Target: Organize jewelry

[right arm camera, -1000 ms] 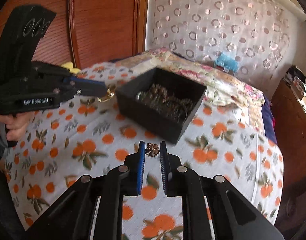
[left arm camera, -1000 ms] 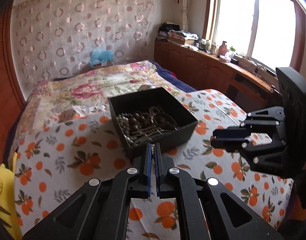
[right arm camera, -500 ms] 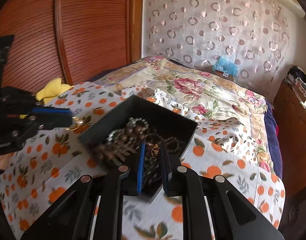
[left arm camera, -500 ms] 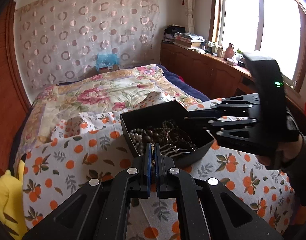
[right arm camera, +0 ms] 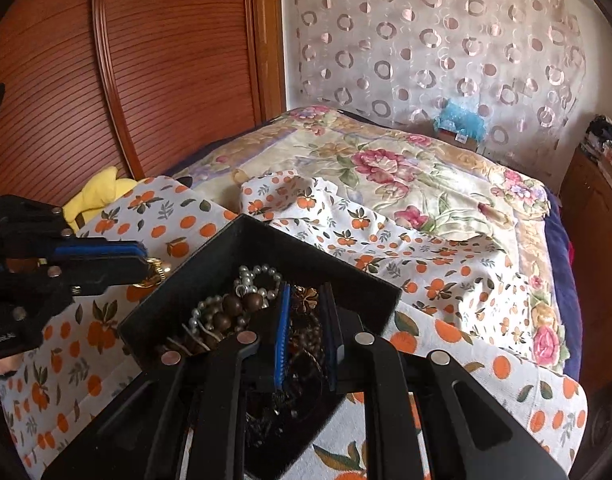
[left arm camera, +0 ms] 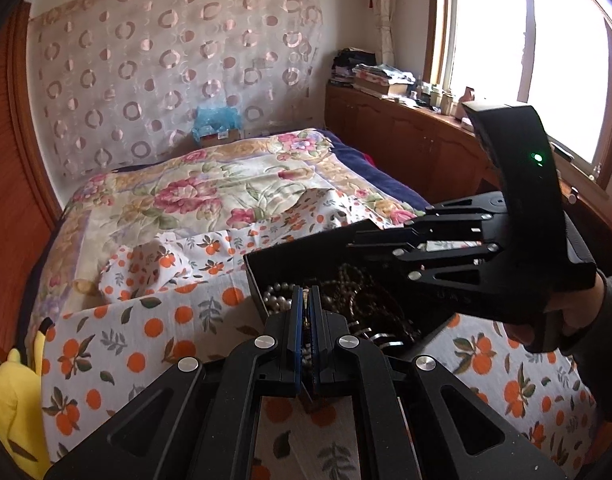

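Observation:
A black open box (right arm camera: 226,240) of beads and chains sits on the orange-print cloth (right arm camera: 106,332). Pearl beads (right arm camera: 258,276) and brown wooden beads (right arm camera: 234,308) lie inside. My right gripper (right arm camera: 306,292) hangs over the box, shut on a small bronze flower-shaped piece (right arm camera: 306,299). My left gripper (right arm camera: 144,258) is beside the box's left wall, shut on a gold ring (right arm camera: 156,276). In the left wrist view the left gripper (left arm camera: 305,292) points at the box (left arm camera: 254,276), with a glint of gold between its pads. The right gripper (left arm camera: 370,236) reaches over the box from the right.
A yellow plush toy (right arm camera: 98,192) lies at the cloth's left edge by the wooden headboard (right arm camera: 166,60). A floral quilt (right arm camera: 406,168) covers the far bed. Wooden cabinets (left arm camera: 406,148) run under the window. A person's hand (left arm camera: 566,320) holds the right gripper.
The right gripper carried the flower piece from in front of the box to over it. The left gripper, still shut on the ring, came closer to the box.

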`<state>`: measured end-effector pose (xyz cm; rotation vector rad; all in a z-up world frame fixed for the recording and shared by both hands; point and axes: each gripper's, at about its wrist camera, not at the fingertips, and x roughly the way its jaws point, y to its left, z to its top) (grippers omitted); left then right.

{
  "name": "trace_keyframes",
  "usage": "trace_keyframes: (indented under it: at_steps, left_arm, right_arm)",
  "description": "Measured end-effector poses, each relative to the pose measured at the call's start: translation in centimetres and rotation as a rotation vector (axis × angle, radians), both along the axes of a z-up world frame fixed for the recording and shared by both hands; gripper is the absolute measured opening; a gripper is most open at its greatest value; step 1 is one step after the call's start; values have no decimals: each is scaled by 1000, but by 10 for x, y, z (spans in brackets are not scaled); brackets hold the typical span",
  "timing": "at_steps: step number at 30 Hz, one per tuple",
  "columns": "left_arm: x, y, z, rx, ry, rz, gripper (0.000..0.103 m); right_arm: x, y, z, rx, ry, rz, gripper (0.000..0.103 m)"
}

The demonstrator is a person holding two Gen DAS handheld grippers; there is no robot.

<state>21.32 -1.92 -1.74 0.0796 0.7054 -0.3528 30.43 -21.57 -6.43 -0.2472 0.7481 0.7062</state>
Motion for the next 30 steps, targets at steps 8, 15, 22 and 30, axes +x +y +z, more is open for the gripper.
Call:
trace_keyframes:
  at_steps: [8,15,22,30]
  left_arm:
    - [22,-6,-4,1,12,3,2]
    - [37,-20,-8,10,25,-15,2]
    - [48,-28,-16,23,39,-19,2]
    - [45,-24,-17,12,36,9,35]
  right_arm:
    - [0,-14,1,10,-1,-29,24]
    - [-6,-30,4,20,-16,-65,24]
    - [-11,-40,2,15,-25,-87,24]
    - [-15,-48,3,19,-34,-105,24]
